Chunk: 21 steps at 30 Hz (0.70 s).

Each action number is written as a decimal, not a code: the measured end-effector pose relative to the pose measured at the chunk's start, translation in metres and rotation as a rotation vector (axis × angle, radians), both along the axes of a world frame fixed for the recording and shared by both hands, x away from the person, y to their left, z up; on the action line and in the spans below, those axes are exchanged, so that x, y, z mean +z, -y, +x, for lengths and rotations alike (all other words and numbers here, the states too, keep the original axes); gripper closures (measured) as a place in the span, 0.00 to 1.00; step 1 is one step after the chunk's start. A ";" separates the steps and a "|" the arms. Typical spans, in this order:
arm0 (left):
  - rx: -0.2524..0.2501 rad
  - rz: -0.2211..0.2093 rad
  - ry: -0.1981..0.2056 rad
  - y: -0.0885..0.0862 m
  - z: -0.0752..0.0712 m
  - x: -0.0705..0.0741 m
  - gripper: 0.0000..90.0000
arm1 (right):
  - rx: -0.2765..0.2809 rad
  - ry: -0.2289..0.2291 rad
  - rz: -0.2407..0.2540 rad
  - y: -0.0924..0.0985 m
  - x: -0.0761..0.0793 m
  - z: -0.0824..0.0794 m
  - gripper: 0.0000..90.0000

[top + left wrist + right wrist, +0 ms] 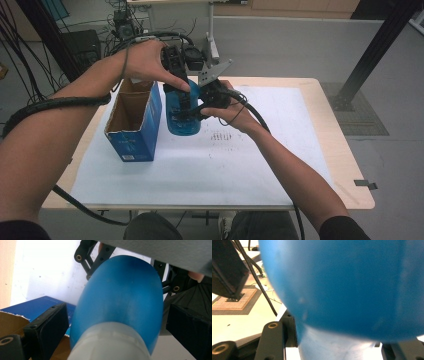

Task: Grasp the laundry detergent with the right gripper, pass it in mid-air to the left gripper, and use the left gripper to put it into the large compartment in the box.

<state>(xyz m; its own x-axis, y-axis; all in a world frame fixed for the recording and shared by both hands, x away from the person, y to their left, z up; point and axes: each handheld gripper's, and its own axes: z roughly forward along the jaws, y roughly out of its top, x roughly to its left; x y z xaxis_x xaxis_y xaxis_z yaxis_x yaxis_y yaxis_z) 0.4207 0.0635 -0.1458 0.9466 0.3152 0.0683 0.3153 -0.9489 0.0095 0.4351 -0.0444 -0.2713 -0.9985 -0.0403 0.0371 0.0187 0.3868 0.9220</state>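
A blue bottle (182, 117) stands upright on the white sheet (225, 165), just right of an open blue cardboard box (135, 125). My left gripper (184, 97) comes down over its top. In the left gripper view the bottle (120, 297) and its pale neck lie between the jaws of the left gripper (117, 308), which sit close along its sides; contact is unclear. My right gripper (192, 112) reaches in from the right and is shut on the bottle's body. Seen from the right gripper (332, 340), the bottle (342, 285) sits right against the lens.
The box (37, 307) stands with its flaps up, nearly touching the bottle. Both forearms cross the table's front half. Cables and equipment crowd the floor behind the table's left, and a black frame post (380, 50) rises at the right.
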 end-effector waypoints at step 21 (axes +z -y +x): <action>0.008 -0.015 0.007 0.000 0.001 0.003 0.06 | 0.002 0.003 -0.003 -0.001 0.000 0.000 0.49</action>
<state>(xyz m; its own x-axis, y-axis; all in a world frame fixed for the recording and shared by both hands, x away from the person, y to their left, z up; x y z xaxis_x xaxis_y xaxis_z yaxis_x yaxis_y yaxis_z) 0.4217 0.0634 -0.1431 0.9435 0.3238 0.0700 0.3227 -0.9461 0.0258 0.4348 -0.0439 -0.2712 -0.9985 -0.0424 0.0342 0.0149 0.3898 0.9208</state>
